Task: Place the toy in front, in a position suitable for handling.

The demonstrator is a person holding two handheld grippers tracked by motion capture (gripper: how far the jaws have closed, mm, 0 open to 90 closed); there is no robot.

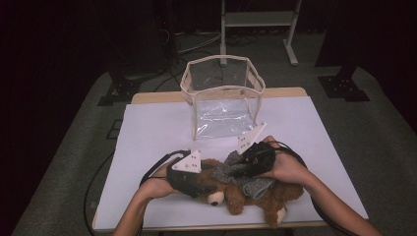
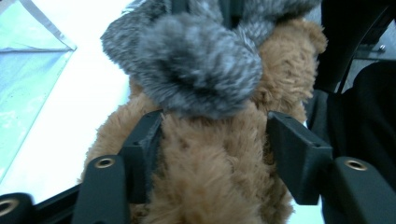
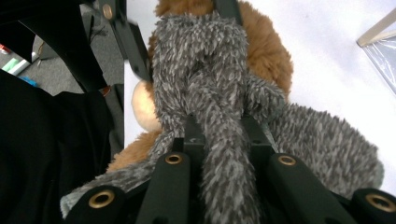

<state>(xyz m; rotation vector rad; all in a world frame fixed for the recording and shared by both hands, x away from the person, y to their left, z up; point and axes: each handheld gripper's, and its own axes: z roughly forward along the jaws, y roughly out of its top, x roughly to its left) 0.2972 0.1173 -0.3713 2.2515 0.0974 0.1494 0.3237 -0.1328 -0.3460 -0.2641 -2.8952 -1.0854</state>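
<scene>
In the high view a brown teddy bear lies near the front edge of the white table, its feet close to that edge and its head toward the left. A grey scarf runs across the bear's neck and chest. The left gripper lies over the bear's head end and the right gripper sits over the scarf, the two close together with little room between them. Behind them a clear bag stands open-topped at the far middle of the table, well apart from the bear, with bare white surface to either side and between bag and bear. In the left gripper view the left gripper has its jaws set moderately wide on either side of the bear's brown body, the fur bulging between them; whether the pads press in cannot be told for sure. A knot of the scarf sits just beyond the jaws, and the bag's edge shows at the upper left across open table. In the right gripper view the right gripper is closed narrow on a strand of the scarf, which runs up from the jaws over the bear. White table lies open to the right, up to the bag's corner.
</scene>
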